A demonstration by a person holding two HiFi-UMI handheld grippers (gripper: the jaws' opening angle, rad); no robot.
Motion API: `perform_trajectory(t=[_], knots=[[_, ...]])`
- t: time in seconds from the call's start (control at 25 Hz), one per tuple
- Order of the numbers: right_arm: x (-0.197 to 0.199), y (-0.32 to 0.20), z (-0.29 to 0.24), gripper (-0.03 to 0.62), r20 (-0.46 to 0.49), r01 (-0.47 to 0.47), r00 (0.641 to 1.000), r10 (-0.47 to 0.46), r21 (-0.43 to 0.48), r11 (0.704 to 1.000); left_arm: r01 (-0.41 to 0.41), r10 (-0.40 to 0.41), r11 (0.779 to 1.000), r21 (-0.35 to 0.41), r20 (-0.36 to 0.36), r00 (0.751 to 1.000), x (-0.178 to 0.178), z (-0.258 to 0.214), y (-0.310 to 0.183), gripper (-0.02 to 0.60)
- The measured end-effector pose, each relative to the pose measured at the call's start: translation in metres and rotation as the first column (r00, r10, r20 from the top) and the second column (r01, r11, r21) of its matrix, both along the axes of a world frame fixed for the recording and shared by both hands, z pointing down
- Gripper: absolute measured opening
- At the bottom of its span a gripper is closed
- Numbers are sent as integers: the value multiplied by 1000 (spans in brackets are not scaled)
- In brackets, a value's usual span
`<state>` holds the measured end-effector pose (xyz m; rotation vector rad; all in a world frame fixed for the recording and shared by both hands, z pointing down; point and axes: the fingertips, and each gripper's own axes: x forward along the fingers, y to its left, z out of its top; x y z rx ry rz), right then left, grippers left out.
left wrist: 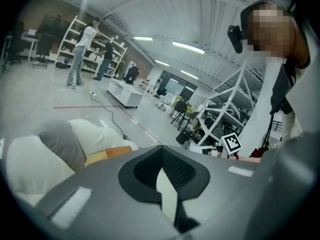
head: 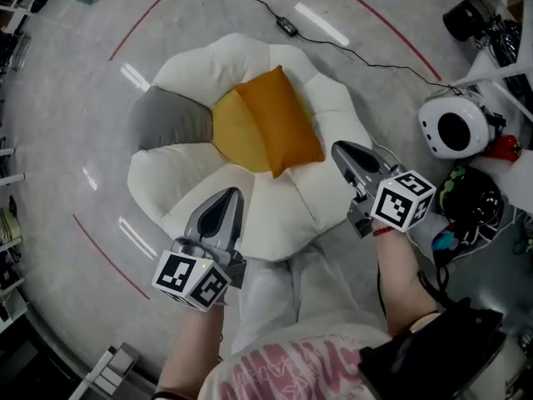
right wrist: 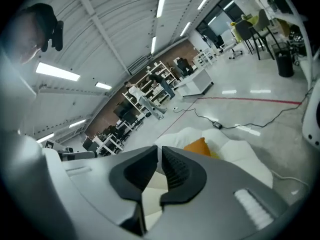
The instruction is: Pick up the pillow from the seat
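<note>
At the tips of the left gripper (head: 232,193): the two jaws are pressed tight together, with nothing between them.
Right gripper (head: 338,147): its jaws are only a thin crack apart and hold nothing.
Both grippers: they hang in the air over the near side of the seat (head: 179,182) and touch nothing.
Pillow (head: 279,119): it is orange and lies in the middle of the seat, partly on a yellow patch (head: 236,133). It is just ahead of the grippers and between them.
Seat: it is big, soft and white, shaped like a flower, with one grey petal (head: 166,122).
Step now: reaching for the pillow, it seems.
How to do it well: both grippers probably need to open wide first. The pillow looks puffy, so a deep bite on an edge should hold better than a tiny pinch.
Watch out: the jaws could grab the soft seat too.
</note>
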<state>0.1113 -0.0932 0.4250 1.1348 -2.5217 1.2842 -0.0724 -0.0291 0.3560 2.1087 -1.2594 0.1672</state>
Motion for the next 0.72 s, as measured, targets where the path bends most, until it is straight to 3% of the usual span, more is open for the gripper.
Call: perform_trajectory(t=[0.2, 0.36, 0.48, 0.56, 0.64, 0.72], knots=[[-4, 8, 85, 41, -5, -12, 1000, 12, -110, 994, 27, -31, 994, -106, -35, 999, -3, 94, -5, 15], [-2, 15, 142, 51, 33, -80, 995, 90, -230, 970, 52, -68, 980, -190, -79, 995, -12, 165, -14, 15], [-8, 6, 180, 88, 109, -143, 977, 185, -313, 939, 54, -95, 966, -254, -152, 984, -13, 210, -24, 15], [-7, -3, 201, 114, 151, -191, 955, 255, -345, 919, 58, -129, 952, -302, -219, 967, -8, 239, -30, 62], [-3, -11, 223, 178, 153, -242, 936, 317, -376, 895, 60, -157, 936, -348, -260, 953, -3, 267, -41, 58], [-2, -19, 244, 220, 130, -279, 927, 353, -389, 878, 55, -167, 926, -375, -275, 947, 0, 292, -56, 117]])
